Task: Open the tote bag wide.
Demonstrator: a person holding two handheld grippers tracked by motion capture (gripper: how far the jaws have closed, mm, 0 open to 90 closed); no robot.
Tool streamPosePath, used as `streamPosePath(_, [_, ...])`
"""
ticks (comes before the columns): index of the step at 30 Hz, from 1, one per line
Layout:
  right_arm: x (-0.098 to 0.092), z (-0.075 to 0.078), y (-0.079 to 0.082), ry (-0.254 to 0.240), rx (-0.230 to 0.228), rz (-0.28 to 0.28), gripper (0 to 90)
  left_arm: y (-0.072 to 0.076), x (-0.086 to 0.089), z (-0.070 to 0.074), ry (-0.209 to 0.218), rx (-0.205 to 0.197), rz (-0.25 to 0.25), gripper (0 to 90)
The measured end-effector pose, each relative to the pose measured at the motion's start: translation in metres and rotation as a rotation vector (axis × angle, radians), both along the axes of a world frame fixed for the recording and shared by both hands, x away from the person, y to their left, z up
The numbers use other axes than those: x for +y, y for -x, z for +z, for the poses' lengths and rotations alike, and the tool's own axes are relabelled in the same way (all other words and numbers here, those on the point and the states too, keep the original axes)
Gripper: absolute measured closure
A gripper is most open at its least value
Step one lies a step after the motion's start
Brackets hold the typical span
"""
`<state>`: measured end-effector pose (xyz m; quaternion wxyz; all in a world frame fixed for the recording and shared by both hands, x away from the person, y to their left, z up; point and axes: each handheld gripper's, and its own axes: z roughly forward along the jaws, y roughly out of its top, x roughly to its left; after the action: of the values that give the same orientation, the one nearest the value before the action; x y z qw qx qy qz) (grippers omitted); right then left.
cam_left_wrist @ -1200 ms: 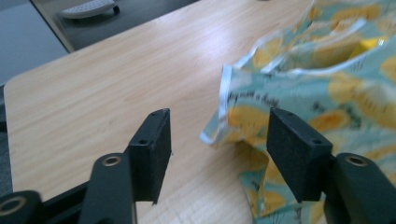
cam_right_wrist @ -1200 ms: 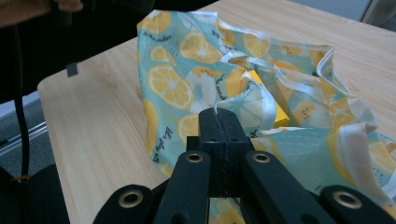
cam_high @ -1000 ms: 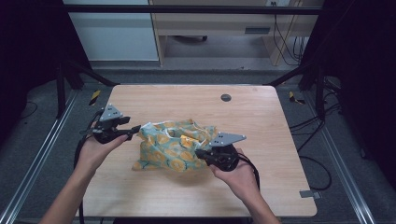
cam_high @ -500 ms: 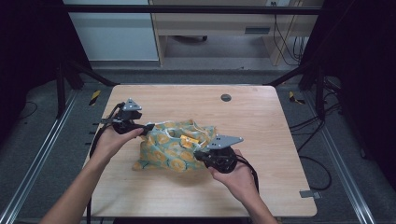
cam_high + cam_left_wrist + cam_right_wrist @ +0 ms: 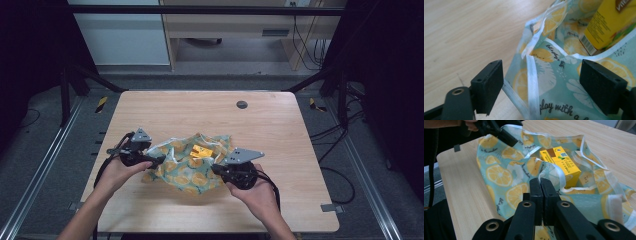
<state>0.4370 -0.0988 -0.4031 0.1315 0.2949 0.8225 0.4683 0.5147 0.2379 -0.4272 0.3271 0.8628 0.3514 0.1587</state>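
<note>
A mint cloth bag (image 5: 185, 170) printed with lemons lies on the wooden table (image 5: 200, 115), and a yellow carton (image 5: 201, 151) shows in its open mouth. My left gripper (image 5: 152, 160) is at the bag's left edge. Its jaws have just been opening and now stand wide apart, with the bag's white-trimmed rim (image 5: 532, 75) between them and not pinched. The carton (image 5: 609, 22) lies beyond that rim. My right gripper (image 5: 216, 169) is at the bag's right side, shut (image 5: 540, 182) on the rim fabric, with the carton (image 5: 560, 161) just past its tips.
A round cable hole (image 5: 242, 104) sits in the far part of the tabletop. Black cables trail from both grippers toward the near edge. Bare wood surrounds the bag on all sides. Metal frame rails run along the floor left and right of the table.
The left gripper has moved right toward the bag and then down to its left edge, with its jaws spreading. The bag has sunk flatter and the carton now shows. The right gripper has stayed put.
</note>
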Motion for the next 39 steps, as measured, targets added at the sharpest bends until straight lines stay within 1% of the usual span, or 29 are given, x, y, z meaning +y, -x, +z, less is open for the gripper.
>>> streamPosePath(1, [0.000,0.000,0.000,0.003,0.001,-0.002,88.7,0.002,0.000,-0.001,-0.001,0.001,-0.006,24.4])
streamPosePath(2, [0.000,0.000,-0.001,0.003,0.001,-0.005,88.7,0.004,0.000,-0.003,-0.002,-0.002,-0.018,29.5])
streamPosePath(3, [0.000,-0.001,-0.001,0.002,0.002,-0.008,88.8,0.005,-0.001,-0.003,-0.004,-0.005,-0.027,36.6])
streamPosePath(4, [0.000,-0.002,-0.002,0.004,0.002,-0.007,88.9,0.006,-0.001,-0.003,-0.010,-0.012,-0.031,40.0])
streamPosePath(6, [0.001,-0.003,-0.002,0.007,0.006,-0.010,89.1,0.008,-0.001,-0.004,-0.014,-0.022,-0.039,51.6])
streamPosePath(7, [0.001,-0.004,-0.002,0.010,0.009,-0.011,89.2,0.009,-0.001,-0.004,-0.016,-0.037,-0.034,57.2])
streamPosePath(8, [0.002,-0.006,-0.002,0.017,0.011,-0.013,89.5,0.010,-0.001,-0.003,-0.010,-0.045,-0.031,69.5])
streamPosePath(9, [0.002,-0.006,-0.002,0.017,0.011,-0.013,89.5,0.011,0.000,-0.002,-0.007,-0.057,-0.028,69.5])
streamPosePath(10, [0.002,-0.006,-0.002,0.020,0.012,-0.016,89.7,0.012,0.001,-0.001,0.002,-0.075,-0.020,79.7])
streamPosePath(11, [0.002,-0.006,-0.002,0.020,0.012,-0.016,89.7,0.013,0.003,0.000,0.017,-0.088,-0.017,79.7])
streamPosePath(12, [0.001,-0.006,-0.002,0.020,0.008,-0.018,89.8,0.014,0.003,0.001,0.033,-0.096,-0.015,85.9])
streamPosePath(15, [0.000,-0.004,-0.001,0.023,0.005,-0.021,89.9,0.018,0.005,0.007,0.062,-0.139,-0.006,88.2])
streamPosePath(20, [-0.002,0.000,0.004,0.039,-0.011,-0.023,89.9,0.025,0.009,0.022,0.125,-0.215,0.027,89.3])
streamPosePath(23, [-0.002,-0.001,0.007,0.046,-0.012,-0.024,89.8,0.031,0.011,0.028,0.142,-0.248,0.031,89.5])
streamPosePath(27, [-0.003,-0.007,0.011,0.057,-0.003,-0.027,88.7,0.038,0.011,0.032,0.143,-0.254,0.012,89.5])
streamPosePath(29, [-0.004,-0.007,0.010,0.057,-0.001,-0.031,84.4,0.040,0.010,0.033,0.134,-0.258,0.004,89.5])
streamPosePath(30, [-0.006,-0.004,0.008,0.051,-0.006,-0.042,80.2,0.041,0.010,0.034,0.130,-0.260,0.003,89.6])
streamPosePath(31, [-0.006,-0.004,0.008,0.051,-0.006,-0.042,80.2,0.041,0.010,0.034,0.131,-0.259,0.002,89.6])
streamPosePath(34, [-0.009,0.005,0.003,0.039,-0.020,-0.060,74.7,0.041,0.010,0.036,0.134,-0.258,-0.002,89.6])
streamPosePath(35, [-0.011,0.009,0.001,0.038,-0.026,-0.066,72.3,0.041,0.010,0.036,0.129,-0.258,-0.006,89.6])
streamPosePath(39, [-0.017,0.020,-0.008,0.031,-0.039,-0.092,67.5,0.041,0.009,0.036,0.130,-0.259,-0.010,89.6])
